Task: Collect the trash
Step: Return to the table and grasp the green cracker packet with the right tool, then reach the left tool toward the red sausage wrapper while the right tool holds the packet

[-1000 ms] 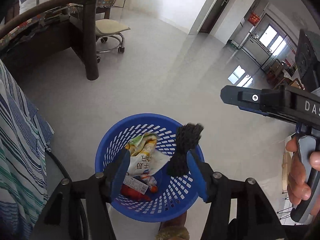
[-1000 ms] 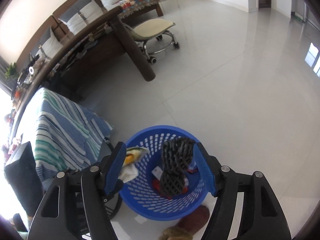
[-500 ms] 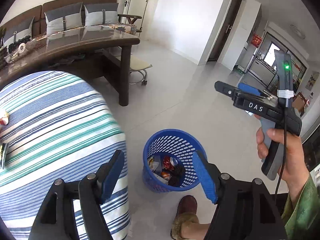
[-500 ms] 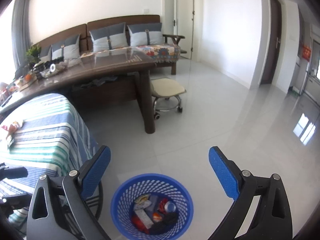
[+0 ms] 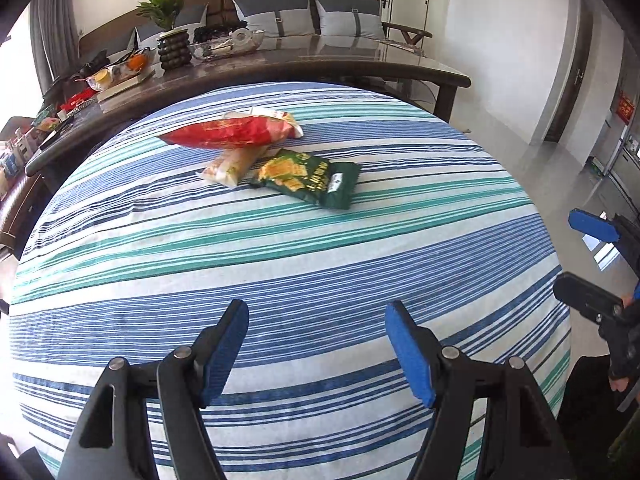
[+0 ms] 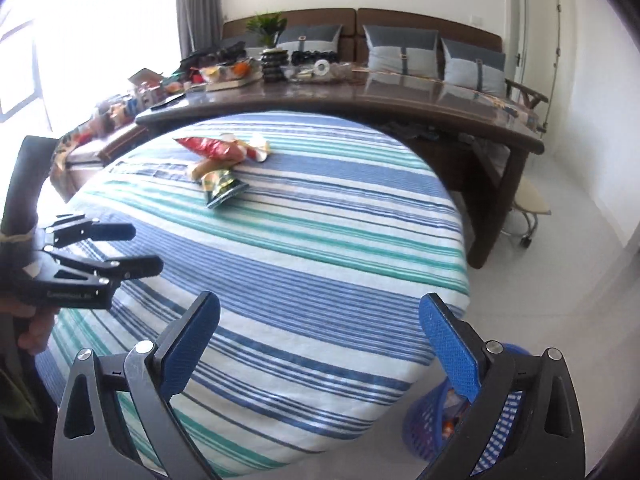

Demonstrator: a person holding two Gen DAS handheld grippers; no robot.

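Note:
Three snack wrappers lie together on the far half of the striped tablecloth (image 5: 280,264): a red bag (image 5: 228,133), a pale tan packet (image 5: 234,166) and a green packet (image 5: 310,178). They also show in the right wrist view, the red bag (image 6: 214,148) and green packet (image 6: 220,188). My left gripper (image 5: 316,348) is open and empty above the near part of the table. My right gripper (image 6: 320,344) is open and empty over the table's near right edge. The blue trash basket (image 6: 424,428) stands on the floor below the right gripper, partly hidden by its finger.
A long dark wooden table (image 5: 360,60) with a plant (image 5: 168,12), fruit and clutter stands behind the striped table. A sofa with grey cushions (image 6: 400,50) lines the wall. A stool (image 6: 528,204) stands on the white floor at right.
Both grippers have swung up from over the blue basket to face the striped table. The black mesh trash piece dropped into the basket, and both grippers stay open.

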